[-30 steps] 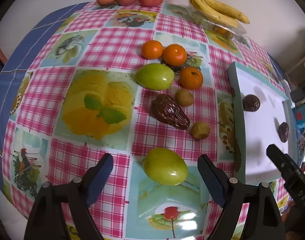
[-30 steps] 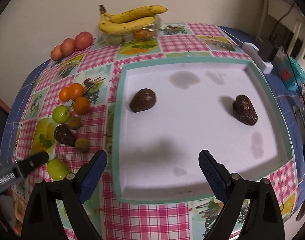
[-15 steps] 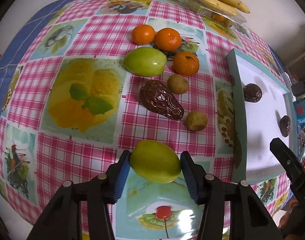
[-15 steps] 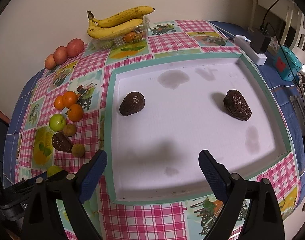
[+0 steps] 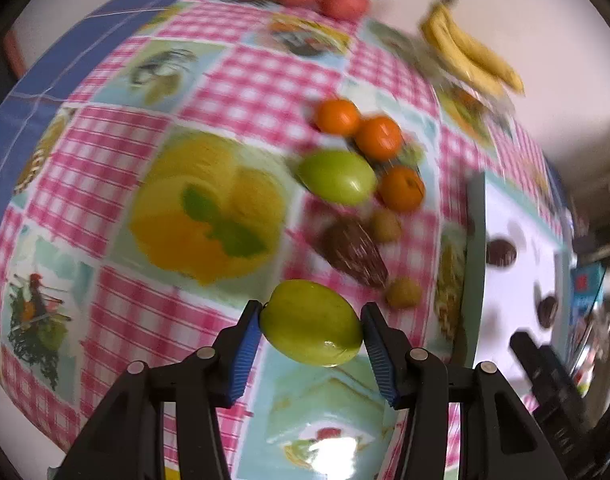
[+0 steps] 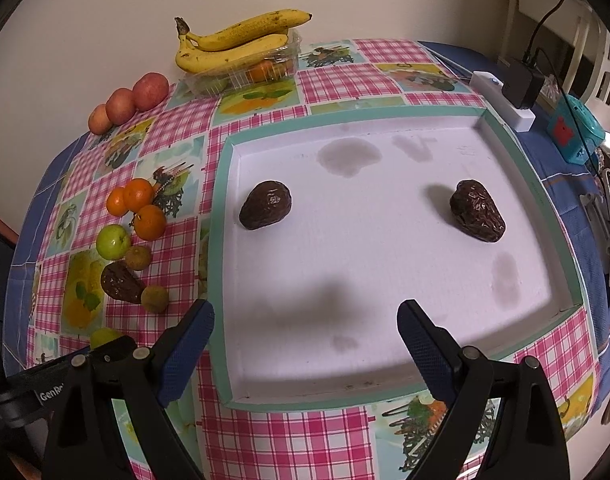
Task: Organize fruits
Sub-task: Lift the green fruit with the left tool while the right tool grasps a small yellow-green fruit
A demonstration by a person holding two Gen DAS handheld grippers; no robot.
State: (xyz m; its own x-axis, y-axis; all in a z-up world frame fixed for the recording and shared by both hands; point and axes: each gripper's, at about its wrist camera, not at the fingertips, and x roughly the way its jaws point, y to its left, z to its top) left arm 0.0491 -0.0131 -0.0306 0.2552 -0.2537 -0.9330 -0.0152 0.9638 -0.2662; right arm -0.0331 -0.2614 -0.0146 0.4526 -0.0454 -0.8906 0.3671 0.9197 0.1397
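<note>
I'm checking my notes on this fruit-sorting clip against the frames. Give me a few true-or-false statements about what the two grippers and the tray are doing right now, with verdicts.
1. The left gripper is shut on a green fruit. True.
2. The right gripper holds a brown avocado. False: it is open and empty, above the near part of the white tray.
3. Two brown avocados lie in the tray. True: one on the left, one on the right.
4. The bananas lie in the tray. False: they rest on a clear plastic container by the wall.
5. All three oranges are in the tray. False: they sit on the checkered tablecloth, left of the tray.
</note>
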